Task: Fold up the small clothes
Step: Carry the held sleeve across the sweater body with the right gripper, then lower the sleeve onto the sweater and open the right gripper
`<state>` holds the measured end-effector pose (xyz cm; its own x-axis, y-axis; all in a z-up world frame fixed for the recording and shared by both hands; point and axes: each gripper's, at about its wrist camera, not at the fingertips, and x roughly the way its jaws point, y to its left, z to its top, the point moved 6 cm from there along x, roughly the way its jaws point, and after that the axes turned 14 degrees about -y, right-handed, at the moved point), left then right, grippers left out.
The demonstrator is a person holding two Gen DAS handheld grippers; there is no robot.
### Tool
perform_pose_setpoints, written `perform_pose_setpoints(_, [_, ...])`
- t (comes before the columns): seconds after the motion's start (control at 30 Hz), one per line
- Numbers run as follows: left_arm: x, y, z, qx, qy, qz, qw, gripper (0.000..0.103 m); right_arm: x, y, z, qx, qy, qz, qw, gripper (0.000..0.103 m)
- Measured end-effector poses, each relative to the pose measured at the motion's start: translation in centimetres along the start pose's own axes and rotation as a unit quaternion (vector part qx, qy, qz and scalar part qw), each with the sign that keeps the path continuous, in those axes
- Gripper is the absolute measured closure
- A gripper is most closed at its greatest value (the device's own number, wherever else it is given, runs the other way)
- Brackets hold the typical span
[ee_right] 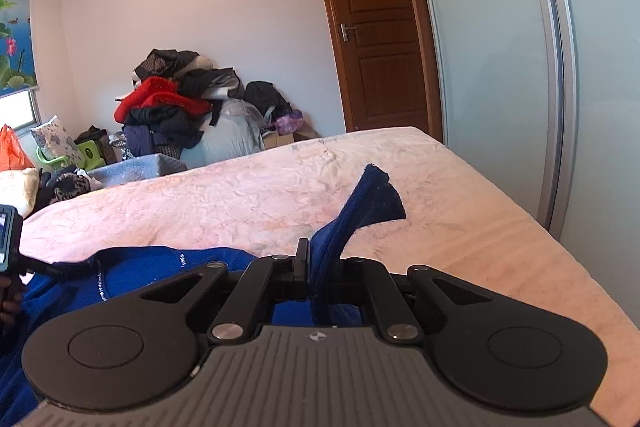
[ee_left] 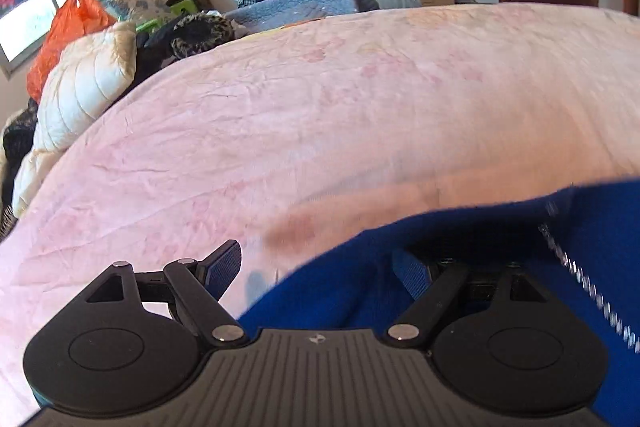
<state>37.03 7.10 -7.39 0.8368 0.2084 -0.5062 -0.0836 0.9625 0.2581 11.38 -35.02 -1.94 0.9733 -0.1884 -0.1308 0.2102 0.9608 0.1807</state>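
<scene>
the blue garment (ee_right: 132, 275) lies on the pink bed (ee_right: 248, 203). the right gripper (ee_right: 320, 267) has its jaws nearly closed, pinching a fold of it. the left gripper (ee_left: 320, 267) has its jaws wide apart, the garment's edge draped over its right finger, nothing gripped.

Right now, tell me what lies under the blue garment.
The blue garment lies on the pink bedspread, which shows all around it. Whatever sits directly beneath the cloth is covered. The right tongs pinch one blue fold, lifted off the spread.
</scene>
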Motion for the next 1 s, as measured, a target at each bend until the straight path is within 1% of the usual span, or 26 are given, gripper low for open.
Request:
perform_pose_setpoints(0.13, [1.9,0.1,0.7,-0.031,0.007,0.002,0.9995,0.019,1.0,0.4,-0.5,-0.002,0.009,-0.002,1.000,0.093])
perform_pose_setpoints(0.27, [1.9,-0.2,1.3,-0.035,0.013,0.007,0.9993,0.019,2.1,1.3,-0.9,-0.004,0.013,0.002,1.000,0.093])
perform_pose_setpoints(0.3, [1.4,-0.2,1.4,-0.033,0.009,0.008,0.9994,0.019,2.3,1.5,-0.8,-0.004,0.015,0.004,1.000,0.093])
perform_pose_setpoints(0.4, [-1.6,0.0,2.0,-0.006,-0.026,0.021,0.9994,0.020,2.6,2.5,-0.8,-0.006,0.015,0.012,1.000,0.093])
perform_pose_setpoints(0.47, [-3.8,-0.1,1.8,0.013,-0.037,0.027,0.9989,0.020,2.7,3.1,-1.0,-0.008,0.017,0.016,1.000,0.093])
perform_pose_setpoints(0.5, [-4.7,-0.1,1.5,0.015,-0.039,0.025,0.9988,0.020,2.8,3.3,-0.9,-0.007,0.018,0.019,1.000,0.093])
perform_pose_setpoints(0.6, [-7.0,-0.1,0.1,0.012,-0.025,0.003,0.9996,0.020,2.9,4.3,-0.9,-0.006,0.018,0.026,0.999,0.093])
perform_pose_setpoints(0.67, [-8.1,0.0,-1.2,0.002,-0.010,-0.011,0.9999,0.020,2.9,4.9,-1.0,-0.007,0.017,0.031,0.999,0.093])
perform_pose_setpoints(0.77, [-9.6,0.3,-2.9,-0.014,0.003,-0.030,0.9994,0.020,3.0,5.7,-1.1,-0.006,0.020,0.034,0.999,0.093])
perform_pose_setpoints(0.87, [-11.0,0.8,-4.3,-0.022,0.009,-0.035,0.9991,0.020,3.1,6.3,-1.1,-0.010,0.023,0.037,0.999,0.093])
perform_pose_setpoints(1.0, [-12.4,1.3,-5.4,-0.017,0.013,-0.028,0.9994,0.020,3.5,6.9,-1.1,-0.012,0.026,0.037,0.999,0.093])
